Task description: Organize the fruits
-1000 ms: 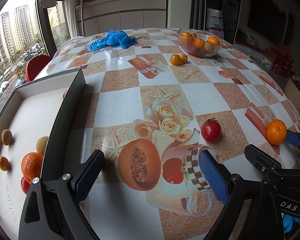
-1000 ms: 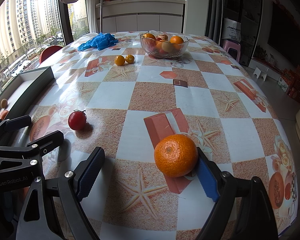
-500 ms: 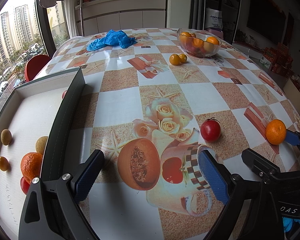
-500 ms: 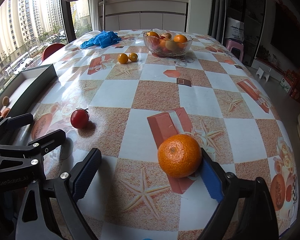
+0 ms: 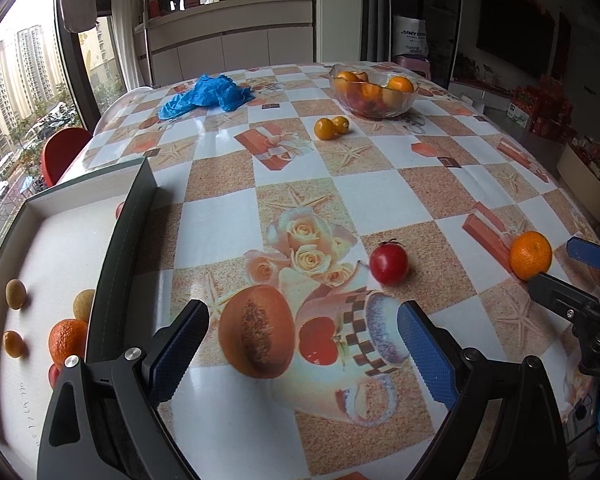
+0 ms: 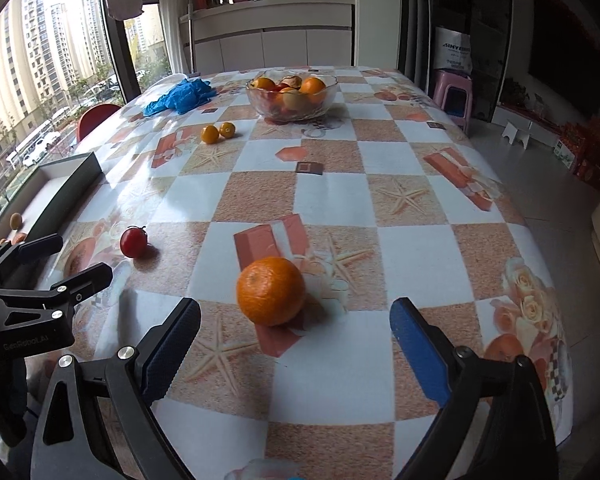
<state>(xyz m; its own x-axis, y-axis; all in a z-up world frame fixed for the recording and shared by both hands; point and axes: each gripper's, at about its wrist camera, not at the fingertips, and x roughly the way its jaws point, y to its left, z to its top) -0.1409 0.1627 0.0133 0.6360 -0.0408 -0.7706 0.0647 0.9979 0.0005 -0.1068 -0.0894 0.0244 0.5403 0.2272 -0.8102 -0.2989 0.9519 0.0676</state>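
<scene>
Since the box (image 5: 132,216) along the table's (image 6: 420,248) left edge already holds fruit, the orange (image 6: 271,291) near the front edge likely goes next; the right gripper (image 6: 294,346), spread wide and empty, should centre before closing gently.

Orange mandarin (image 6: 271,291) sat free on the worktop, upright. Red tomato (image 6: 133,242) lay apart to its left; two small yellow fruits (image 6: 218,133) touched near the fruit-filled glass bowl (image 6: 329,95).
</scene>
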